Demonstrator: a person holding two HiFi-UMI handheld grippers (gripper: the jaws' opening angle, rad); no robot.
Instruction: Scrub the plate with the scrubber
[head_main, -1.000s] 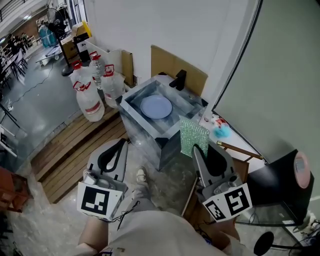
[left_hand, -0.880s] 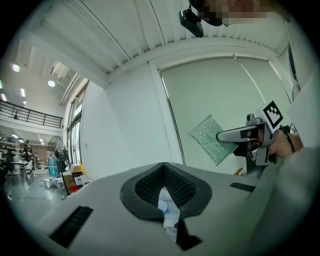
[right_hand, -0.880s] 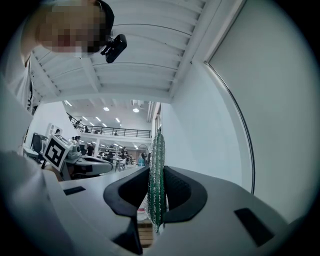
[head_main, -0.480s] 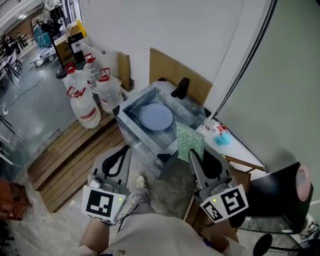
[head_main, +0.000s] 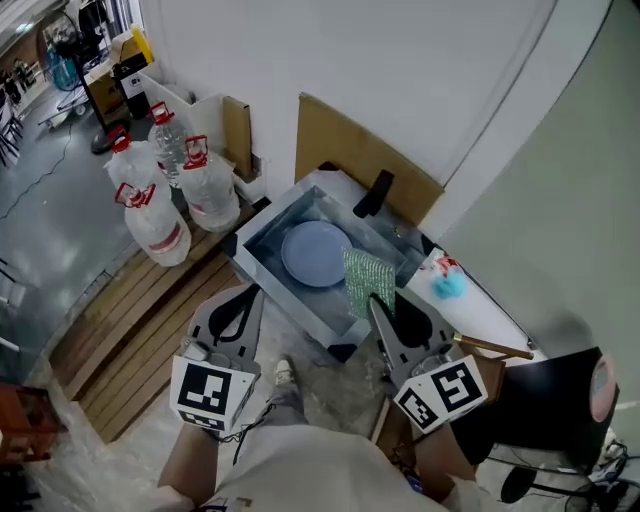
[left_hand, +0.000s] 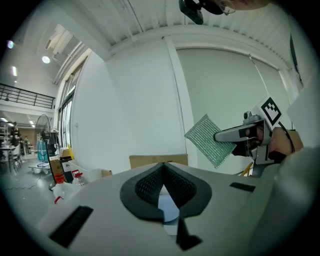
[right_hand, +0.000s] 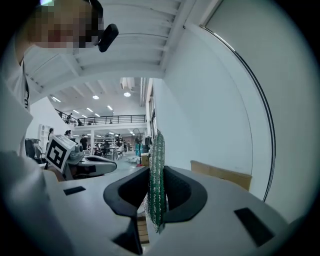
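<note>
Head view shows the round pale-blue plate (head_main: 313, 253) lying flat in the grey metal sink basin (head_main: 275, 213), and it now sits nearer both tools than a second ago, because the person has stepped up and carried them forward. The square green mesh scrubber (head_main: 367, 282), pinched upright in the right gripper (head_main: 377, 303), now overlaps the basin's near right edge just beside the plate, apparently in the air. The left gripper (head_main: 243, 293) is closed on nothing, short of the basin. The approach looks almost done; scrubbing has not begun. Behind are a black tap (head_main: 375, 193) and a brown cardboard sheet (head_main: 345, 150), with clear water jugs (head_main: 150, 225) and wooden slats (head_main: 130, 320) to the left. The basin's near wall likely must be cleared first.
</note>
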